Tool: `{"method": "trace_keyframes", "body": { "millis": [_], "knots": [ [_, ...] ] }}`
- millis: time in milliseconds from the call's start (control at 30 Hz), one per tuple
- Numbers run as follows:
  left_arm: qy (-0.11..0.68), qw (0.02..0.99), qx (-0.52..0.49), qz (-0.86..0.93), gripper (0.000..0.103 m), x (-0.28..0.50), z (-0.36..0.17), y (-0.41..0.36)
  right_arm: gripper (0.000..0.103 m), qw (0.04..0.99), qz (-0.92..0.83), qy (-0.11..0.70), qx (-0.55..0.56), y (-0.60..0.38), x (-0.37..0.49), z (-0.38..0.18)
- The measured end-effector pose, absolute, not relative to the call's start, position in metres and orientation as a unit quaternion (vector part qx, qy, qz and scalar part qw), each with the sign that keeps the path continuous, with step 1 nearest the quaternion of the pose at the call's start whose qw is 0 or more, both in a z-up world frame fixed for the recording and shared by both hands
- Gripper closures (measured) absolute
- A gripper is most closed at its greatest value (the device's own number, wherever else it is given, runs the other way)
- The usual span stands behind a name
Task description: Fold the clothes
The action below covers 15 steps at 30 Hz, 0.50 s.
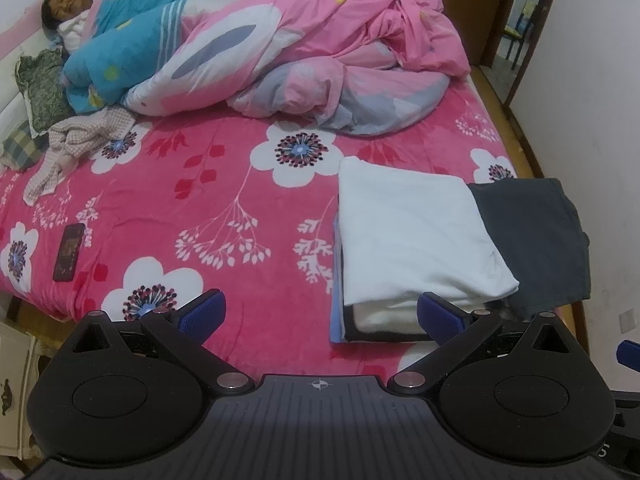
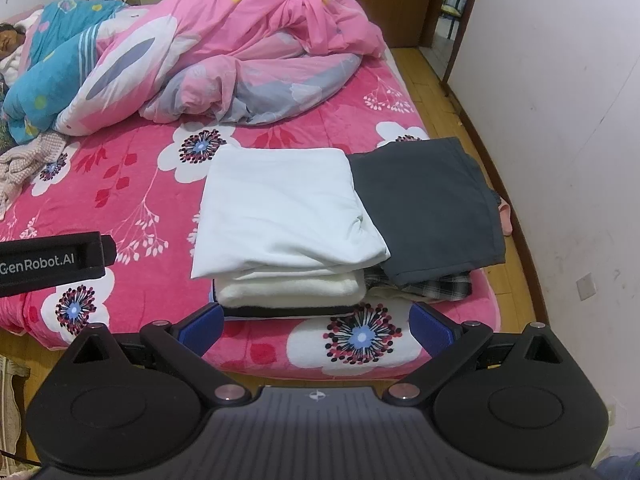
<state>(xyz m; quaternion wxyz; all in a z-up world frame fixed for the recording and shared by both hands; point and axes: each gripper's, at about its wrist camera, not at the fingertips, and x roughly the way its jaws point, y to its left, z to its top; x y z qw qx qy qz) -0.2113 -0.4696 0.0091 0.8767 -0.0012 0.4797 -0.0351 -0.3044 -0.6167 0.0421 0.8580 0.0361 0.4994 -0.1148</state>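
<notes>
Two stacks of folded clothes sit side by side at the near right corner of the bed (image 1: 224,216) in the left wrist view. A white folded garment (image 1: 416,232) tops the left stack, with a cream layer and a pale blue edge showing beneath it. Just to its right, touching it, lies a dark grey folded garment (image 1: 536,240). The left gripper (image 1: 320,312) hangs above the bed's near edge with its blue-padded fingers spread wide and nothing between them; the right pad shows in front of the white stack's near edge. A dark phone (image 1: 69,253) lies on the flowered pink sheet to the left, well apart from the stacks. A crumpled checked cloth (image 1: 80,140) rests further back on the left. A pink quilt (image 1: 320,48) is heaped across the far half of the bed, and a person lies under a blue quilt (image 1: 132,36) at the far left.

From the right wrist view, the right gripper (image 2: 318,326) is also spread open and empty, held just short of the bed's near edge. The white folded garment (image 2: 280,208) is straight ahead, the dark grey one (image 2: 428,208) beside it on a plaid layer (image 2: 436,282). The left gripper's black body (image 2: 56,262) reaches in from the left edge.
</notes>
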Motion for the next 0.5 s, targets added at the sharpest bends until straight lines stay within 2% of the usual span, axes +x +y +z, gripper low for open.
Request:
{"method": "trace_keyframes", "body": {
  "millis": [500],
  "knots": [
    [0.482, 0.876, 0.001, -0.033, 0.0, -0.21, 0.0088, -0.469, 0.002, 0.858, -0.116, 0.5, 0.037, -0.6171, -0.3041, 0.0419]
  ]
}}
